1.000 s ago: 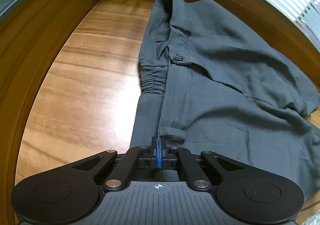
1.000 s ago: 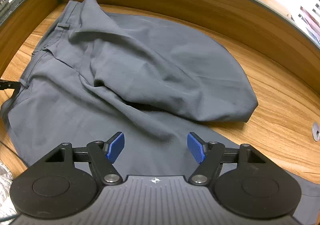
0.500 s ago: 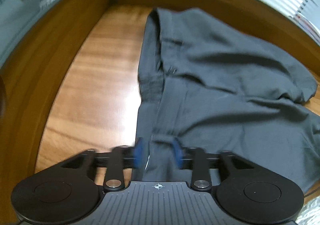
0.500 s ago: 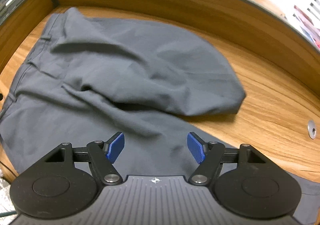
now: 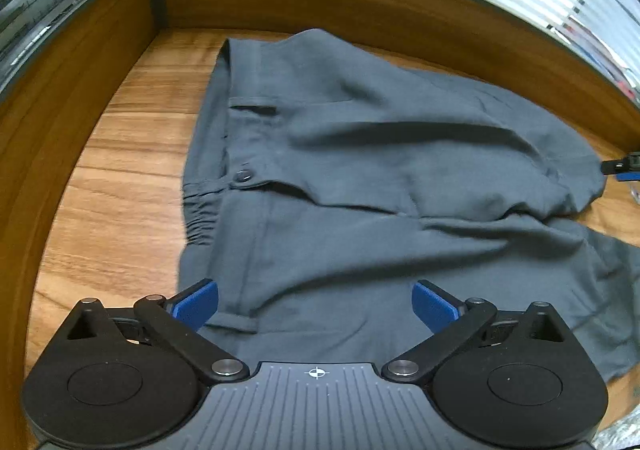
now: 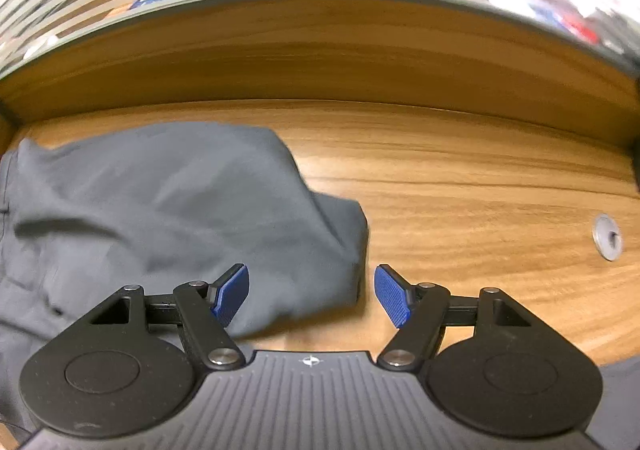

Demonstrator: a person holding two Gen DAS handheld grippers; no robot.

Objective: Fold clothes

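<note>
- Left wrist view, nearest first: the left gripper [image 5: 316, 304] hangs over the waistband end of the trousers [image 5: 360, 190], its jaws opening to their widest; cloth lies under the gap but neither blue pad presses on it, so nothing is held.
- Just beyond the pads a belt loop [image 5: 240, 320] sits on the band, and farther up a button [image 5: 243, 175] marks the fly; the waistband runs away from the camera, which suits a grip along this edge.
- Trousers lie spread on the table [image 5: 120, 154], one leg doubled back over the other, its folded end reaching far right beside a dark tool tip [image 5: 620, 166], probably the other gripper.
- Right wrist view: the right gripper [image 6: 312, 296] stands partly open and empty, straddling the folded edge of the leg [image 6: 348, 234], likely lined up to pinch it for the next fold.
- Beyond lies bare wood, a metal grommet [image 6: 607, 236] at right, then the wooden wall [image 6: 320, 62].
</note>
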